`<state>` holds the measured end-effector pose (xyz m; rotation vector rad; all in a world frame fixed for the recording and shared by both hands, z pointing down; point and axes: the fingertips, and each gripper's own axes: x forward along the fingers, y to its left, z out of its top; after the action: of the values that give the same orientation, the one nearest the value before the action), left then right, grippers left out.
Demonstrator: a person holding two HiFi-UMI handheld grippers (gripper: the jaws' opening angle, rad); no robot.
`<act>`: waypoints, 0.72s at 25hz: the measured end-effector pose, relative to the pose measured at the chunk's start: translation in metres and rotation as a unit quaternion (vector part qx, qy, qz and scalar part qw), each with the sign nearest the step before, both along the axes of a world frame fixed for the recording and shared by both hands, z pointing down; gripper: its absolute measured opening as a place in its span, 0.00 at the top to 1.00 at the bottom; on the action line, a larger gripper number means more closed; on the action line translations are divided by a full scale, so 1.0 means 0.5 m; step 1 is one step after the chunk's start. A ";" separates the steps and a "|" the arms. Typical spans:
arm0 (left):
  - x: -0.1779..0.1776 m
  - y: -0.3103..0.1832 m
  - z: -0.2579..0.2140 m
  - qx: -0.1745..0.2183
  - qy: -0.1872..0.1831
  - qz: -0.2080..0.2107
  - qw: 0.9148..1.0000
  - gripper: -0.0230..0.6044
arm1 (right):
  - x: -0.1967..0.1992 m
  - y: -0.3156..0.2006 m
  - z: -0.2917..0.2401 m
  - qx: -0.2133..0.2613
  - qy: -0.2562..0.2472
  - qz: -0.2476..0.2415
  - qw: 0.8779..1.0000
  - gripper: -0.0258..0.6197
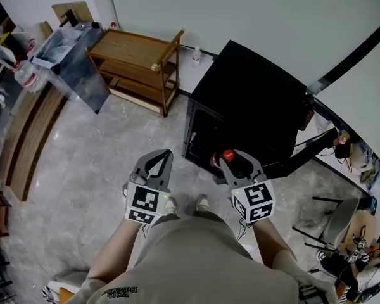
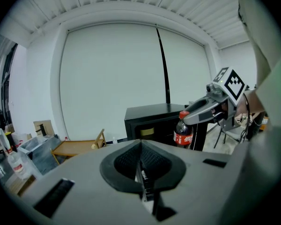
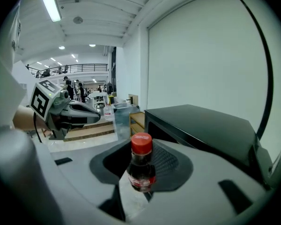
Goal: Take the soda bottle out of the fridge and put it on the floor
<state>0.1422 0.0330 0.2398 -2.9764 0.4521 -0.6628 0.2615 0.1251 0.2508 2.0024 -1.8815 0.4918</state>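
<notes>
Right tongs point(image 1: 234, 165) clamped on red-capped soda bottle point(image 3: 141, 165) — label unreadable, left tongs point(image 2: 141, 148) closed, empty, black fridge point(image 1: 253, 87) behind

My left hand-held gripper point(image 1: 159, 159): grey moulded shell, black ribbed pads point(image 2: 125, 162), black-white marker cube point(image 1: 145, 203) behind. Right hand-held gripper point(image 1: 232, 164) matching, own cube point(image 1: 254, 201). I wear beige tee point(image 1: 190, 258), dark chest print; pale shoes point(image 1: 202, 202).

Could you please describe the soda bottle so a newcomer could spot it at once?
Find the black box-shaped fridge by the white wall; the right gripper is at its front. Between the gripper's jaws is the small dark soda bottle, which unlike the clear bottle by the wall has a red cap and label.
</notes>
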 end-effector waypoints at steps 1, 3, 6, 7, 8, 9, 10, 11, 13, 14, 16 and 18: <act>-0.008 -0.005 0.003 0.000 -0.002 -0.006 1.000 0.95 | -0.009 -0.011 0.000 0.001 0.001 -0.010 1.000 0.79; -0.027 -0.016 0.010 -0.001 -0.006 -0.021 1.000 0.95 | -0.029 -0.034 0.002 0.004 0.000 -0.030 1.000 0.79; -0.053 -0.037 0.015 -0.003 -0.011 -0.048 0.999 0.95 | -0.056 -0.074 0.007 0.005 0.001 -0.064 0.998 0.79; -0.064 -0.043 0.018 -0.003 -0.013 -0.058 0.998 0.95 | -0.068 -0.088 0.010 0.004 0.001 -0.077 0.997 0.79; -0.079 -0.050 0.022 -0.003 -0.015 -0.068 0.998 0.95 | -0.081 -0.101 0.015 0.003 0.001 -0.089 0.996 0.79; -0.095 -0.057 0.027 -0.003 -0.018 -0.078 0.997 0.95 | -0.097 -0.114 0.021 0.003 0.000 -0.101 0.995 0.79; -0.113 -0.065 0.033 -0.005 -0.020 -0.089 0.996 0.95 | -0.113 -0.127 0.026 0.003 -0.002 -0.112 0.994 0.79; -0.132 -0.072 0.041 -0.009 -0.022 -0.100 0.995 0.95 | -0.128 -0.141 0.031 0.005 -0.004 -0.123 0.992 0.79; -0.172 -0.091 0.059 -0.019 -0.029 -0.126 0.991 0.95 | -0.157 -0.168 0.043 0.008 -0.008 -0.145 0.989 0.79; -0.193 -0.101 0.069 -0.022 -0.034 -0.141 0.989 0.95 | -0.171 -0.182 0.049 0.008 -0.010 -0.156 0.988 0.79; -0.235 -0.119 0.082 -0.027 -0.041 -0.169 0.984 0.95 | -0.204 -0.208 0.062 0.005 -0.016 -0.179 0.984 0.79; -0.274 -0.133 0.091 -0.030 -0.045 -0.192 0.980 0.95 | -0.240 -0.233 0.073 0.003 -0.020 -0.203 0.979 0.79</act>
<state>0.0052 -0.0333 0.2856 -2.9197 1.0316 -0.8492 0.1415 0.0088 0.2875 1.5575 -2.2388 0.4112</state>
